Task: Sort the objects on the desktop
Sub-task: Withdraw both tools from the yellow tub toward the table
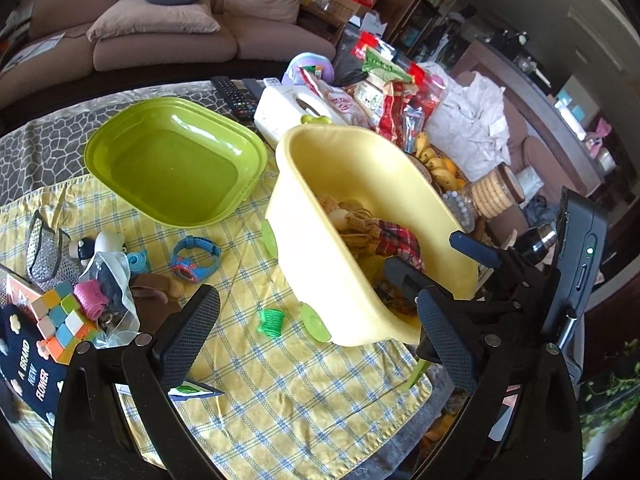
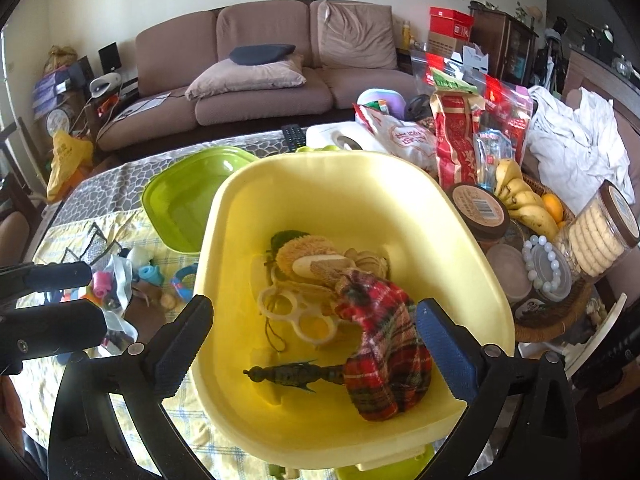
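A yellow tub (image 1: 320, 160) (image 2: 352, 184) stands on the checked cloth and holds a red plaid cloth (image 2: 384, 344), a dark toy fish (image 2: 296, 374), a cream ring piece (image 2: 296, 312) and a plush toy (image 2: 304, 256). My right gripper (image 2: 312, 348) is open and empty, hovering over the tub's near rim. My left gripper (image 1: 316, 332) is open and empty above the cloth, left of the tub, over a small green basket toy (image 1: 272, 322). A pile at left holds a blue watch (image 1: 196, 258), a puzzle cube (image 1: 64, 320) and a pink roll (image 1: 91, 298).
An empty green tub (image 1: 172, 160) (image 2: 188, 196) sits behind the pile. Snack bags (image 2: 460, 128), bananas (image 2: 520, 196), biscuit jars (image 2: 600, 232), a tissue box (image 1: 288, 112) and remotes (image 1: 236, 96) crowd the back and right. A sofa stands beyond the table.
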Demonstrator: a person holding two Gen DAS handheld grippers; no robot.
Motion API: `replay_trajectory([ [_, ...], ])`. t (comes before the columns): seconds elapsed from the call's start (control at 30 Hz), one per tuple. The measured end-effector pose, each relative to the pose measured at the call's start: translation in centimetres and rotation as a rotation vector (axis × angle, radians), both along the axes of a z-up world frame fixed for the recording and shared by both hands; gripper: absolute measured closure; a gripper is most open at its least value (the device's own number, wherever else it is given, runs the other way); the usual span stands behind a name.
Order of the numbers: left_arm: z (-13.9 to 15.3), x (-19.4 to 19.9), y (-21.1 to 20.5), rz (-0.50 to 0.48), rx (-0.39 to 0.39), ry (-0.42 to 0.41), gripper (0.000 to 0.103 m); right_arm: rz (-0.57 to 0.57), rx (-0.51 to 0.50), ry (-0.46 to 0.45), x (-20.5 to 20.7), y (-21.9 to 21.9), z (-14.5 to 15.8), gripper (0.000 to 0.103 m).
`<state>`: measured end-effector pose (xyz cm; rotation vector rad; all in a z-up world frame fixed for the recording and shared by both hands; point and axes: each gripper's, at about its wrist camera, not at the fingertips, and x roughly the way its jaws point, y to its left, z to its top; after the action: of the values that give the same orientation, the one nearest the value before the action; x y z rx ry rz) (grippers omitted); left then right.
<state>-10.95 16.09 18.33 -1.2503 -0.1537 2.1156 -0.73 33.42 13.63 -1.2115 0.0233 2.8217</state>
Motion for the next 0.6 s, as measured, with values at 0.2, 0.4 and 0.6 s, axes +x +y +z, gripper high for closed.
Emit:
replay_trajectory([
  [0.2, 0.3, 0.6, -3.8, 0.059, -0.004, 0.014, 0.000, 0.031, 0.002, 0.001, -0.2, -2.2, 0.2, 0.001],
  [0.4, 0.0, 1.3, -8.1, 0.135, -0.003, 0.018, 0.000, 0.057, -0.021, 0.009, -0.2, -4.5, 0.4, 0.001],
  [0.6, -1.3, 1.5, -12.5, 0.204, 0.007, -0.002, 0.000, 0.095, -0.017, 0.010, -0.5, -7.5, 0.5, 0.001],
])
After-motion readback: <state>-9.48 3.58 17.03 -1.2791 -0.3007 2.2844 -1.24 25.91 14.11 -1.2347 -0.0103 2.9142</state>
